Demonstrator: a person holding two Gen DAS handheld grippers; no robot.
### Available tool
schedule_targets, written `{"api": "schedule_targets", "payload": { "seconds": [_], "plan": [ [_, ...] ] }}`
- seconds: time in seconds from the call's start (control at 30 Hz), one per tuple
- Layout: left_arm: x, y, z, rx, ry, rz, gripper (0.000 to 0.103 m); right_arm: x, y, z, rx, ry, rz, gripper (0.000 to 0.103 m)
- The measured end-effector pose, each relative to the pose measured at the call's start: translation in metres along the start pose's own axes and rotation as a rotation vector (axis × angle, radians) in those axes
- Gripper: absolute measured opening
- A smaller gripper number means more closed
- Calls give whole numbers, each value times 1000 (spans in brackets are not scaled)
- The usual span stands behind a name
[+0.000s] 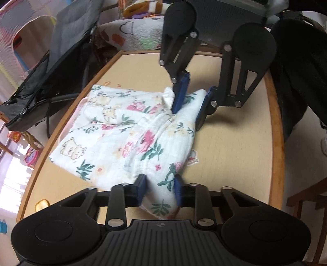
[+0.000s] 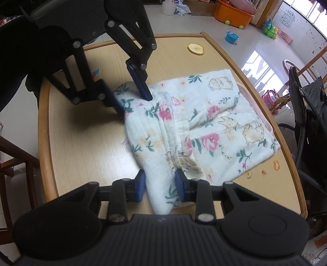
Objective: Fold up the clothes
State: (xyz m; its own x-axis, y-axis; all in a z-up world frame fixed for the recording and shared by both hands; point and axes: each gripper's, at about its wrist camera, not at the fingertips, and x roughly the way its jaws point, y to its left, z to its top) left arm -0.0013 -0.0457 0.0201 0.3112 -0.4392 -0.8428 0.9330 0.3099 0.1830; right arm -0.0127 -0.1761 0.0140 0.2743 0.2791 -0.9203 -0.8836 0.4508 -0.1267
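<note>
A partly folded floral garment (image 1: 126, 131), white with pink blooms, green sprigs and pale yellow bears, is seen lying on a light wooden table (image 1: 235, 143) edged by a darker rounded rim. In the left wrist view, the left gripper (image 1: 158, 189) is placed at six o'clock, its blue pads clenched on a bunched corner of the cloth that is drawn up between them; the right gripper (image 1: 189, 104) is found at one o'clock, its jaws likewise closed on the far corner of the same edge. In the right wrist view the order is reversed: the right gripper (image 2: 160, 188) is set at six o'clock, pinching a gathered fold, and the left gripper (image 2: 134, 100) is seen at eleven o'clock, gripping the cloth's other corner. The table is dotted with small stickers (image 2: 276, 165) at four o'clock in that view, and a round yellow sticker (image 2: 196, 49) is shown near the far rim at one o'clock. Around the table a lived-in room is glimpsed: a dark folding chair (image 1: 40, 81) with a grey cushion at ten o'clock in the left view, a patterned quilt (image 1: 130, 34) at twelve o'clock, and, in the right view, an orange toy bin (image 2: 235, 14) and a small blue bucket (image 2: 232, 37) on a pale glossy floor (image 2: 255, 47) at one o'clock.
</note>
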Motion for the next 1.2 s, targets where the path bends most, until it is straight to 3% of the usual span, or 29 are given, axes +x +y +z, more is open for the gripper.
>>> {"api": "schedule_targets", "payload": {
  "seconds": [0.13, 0.23, 0.47, 1.0, 1.2],
  "plan": [
    [0, 5, 2, -36, 5, -20, 18, -1, -1, 3, 5, -3, 14, 12],
    [-2, 5, 4, -44, 12, -42, 14, -3, -1, 4, 7, -5, 22, 9],
    [-6, -6, 4, 4, 50, -70, 9, -11, 2, 3, 18, 2, 60, 8],
    [-31, -31, -4, 54, 97, -177, 8, -30, 21, 0, 33, 28, 188, 8],
    [-42, -5, 1, -35, 24, -130, 9, -38, -5, 7, 129, -15, 212, 8]
  ]
}}
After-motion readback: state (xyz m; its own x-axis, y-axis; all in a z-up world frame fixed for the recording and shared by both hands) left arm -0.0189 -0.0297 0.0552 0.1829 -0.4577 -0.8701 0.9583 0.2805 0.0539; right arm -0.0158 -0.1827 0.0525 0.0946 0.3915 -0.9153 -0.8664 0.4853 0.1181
